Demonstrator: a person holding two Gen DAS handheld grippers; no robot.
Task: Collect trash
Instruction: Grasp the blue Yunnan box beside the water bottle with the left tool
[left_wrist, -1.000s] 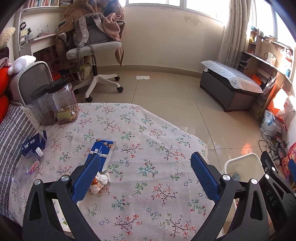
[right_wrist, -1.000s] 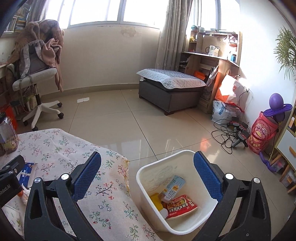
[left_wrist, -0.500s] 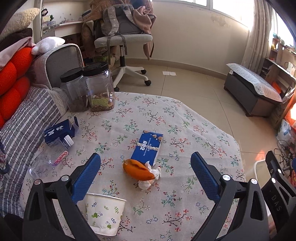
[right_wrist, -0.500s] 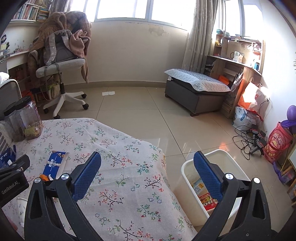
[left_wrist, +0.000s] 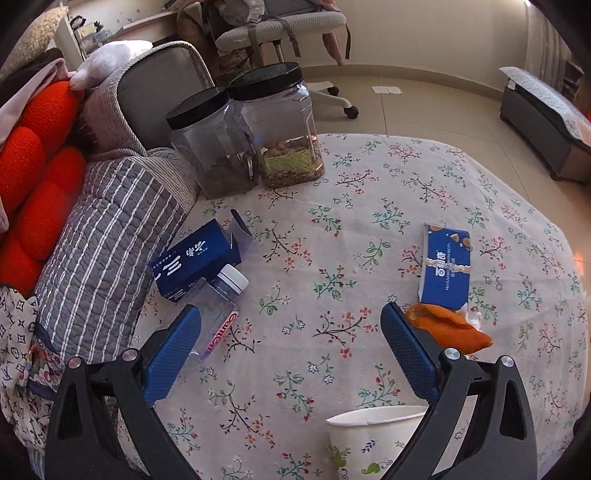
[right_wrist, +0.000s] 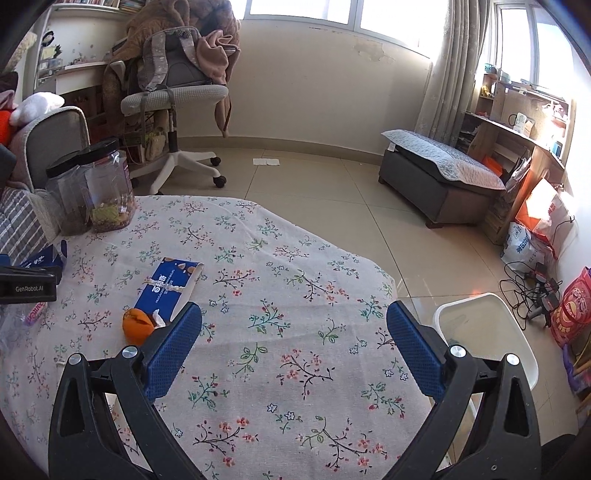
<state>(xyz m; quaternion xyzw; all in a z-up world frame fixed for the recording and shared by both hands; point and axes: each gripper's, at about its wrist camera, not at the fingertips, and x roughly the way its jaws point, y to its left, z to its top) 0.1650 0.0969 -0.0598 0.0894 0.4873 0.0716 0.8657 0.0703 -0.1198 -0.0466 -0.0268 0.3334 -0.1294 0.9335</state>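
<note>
Left gripper (left_wrist: 290, 350): jaws spread wide, holding nothing, hovering low over the floral worktop (left_wrist: 369, 192).
Left view, trash: a clear bottle (left_wrist: 218, 314) lies on its side with its body beside the left finger; a dark blue carton (left_wrist: 195, 260) lies touching its cap end, close to the worktop's left edge by the striped cushion (left_wrist: 99, 251).
Left view, more trash: an orange peel (left_wrist: 448, 326) with a crumpled tissue sits just behind the right finger; a flat blue box (left_wrist: 445, 266) lies beyond it, touching or nearly so; a paper cup (left_wrist: 369, 439) stands at the bottom of the frame.
Left view, not trash: two black-lidded jars (left_wrist: 255, 129) stand side by side at the far edge.
Right gripper (right_wrist: 293, 343): jaws likewise wide apart and empty, above the worktop's near right part.
Right view, trash: peel (right_wrist: 138, 325) and box (right_wrist: 168, 286) lie left of the left finger.
Right view, bin: white bin (right_wrist: 517, 339) on the floor just off the worktop's right edge; its contents are hidden by the finger.
Risk, bottle: smooth and round, it would likely roll or squirt out if pinched off-centre.
Risk, carton: a sideways nudge could push it off the edge onto the cushion.
Risk, peel: closing on it may leave the tissue behind.
Risk, cup: light and upright, it could tip if the gripper frame brushes it.
</note>
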